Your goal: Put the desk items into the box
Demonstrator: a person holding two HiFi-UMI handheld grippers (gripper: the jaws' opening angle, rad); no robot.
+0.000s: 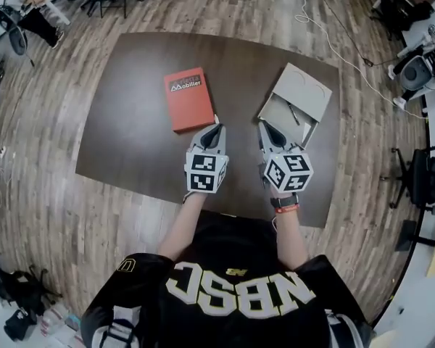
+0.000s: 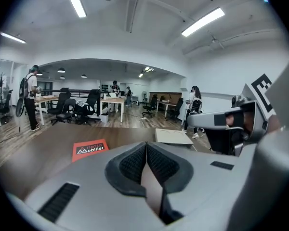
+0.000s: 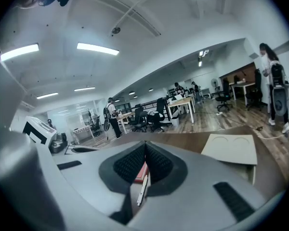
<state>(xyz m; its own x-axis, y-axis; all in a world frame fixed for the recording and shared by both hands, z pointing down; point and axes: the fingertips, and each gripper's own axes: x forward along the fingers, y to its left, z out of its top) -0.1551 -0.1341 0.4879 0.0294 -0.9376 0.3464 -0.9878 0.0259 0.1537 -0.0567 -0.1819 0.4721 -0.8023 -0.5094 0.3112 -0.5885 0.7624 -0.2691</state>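
A red book (image 1: 187, 98) lies flat on the dark brown table (image 1: 130, 140), left of centre. To its right stands a grey box (image 1: 293, 104) with its lid swung open, and a thin dark pen (image 1: 293, 113) lies inside. My left gripper (image 1: 216, 127) is shut and empty, its tip by the book's near right corner. My right gripper (image 1: 264, 126) is shut too, just short of the box's near left side. In the left gripper view the book (image 2: 90, 149) and box (image 2: 172, 136) lie beyond the closed jaws. A slim white stick (image 3: 142, 189) shows beside the book (image 3: 140, 172) below the right gripper's closed pads.
The table's near edge runs just below both grippers. Office chairs (image 1: 419, 176) stand on the wood floor at the right, and a white cable (image 1: 326, 24) trails behind the table. Desks, chairs and people (image 2: 32, 97) fill the room far beyond.
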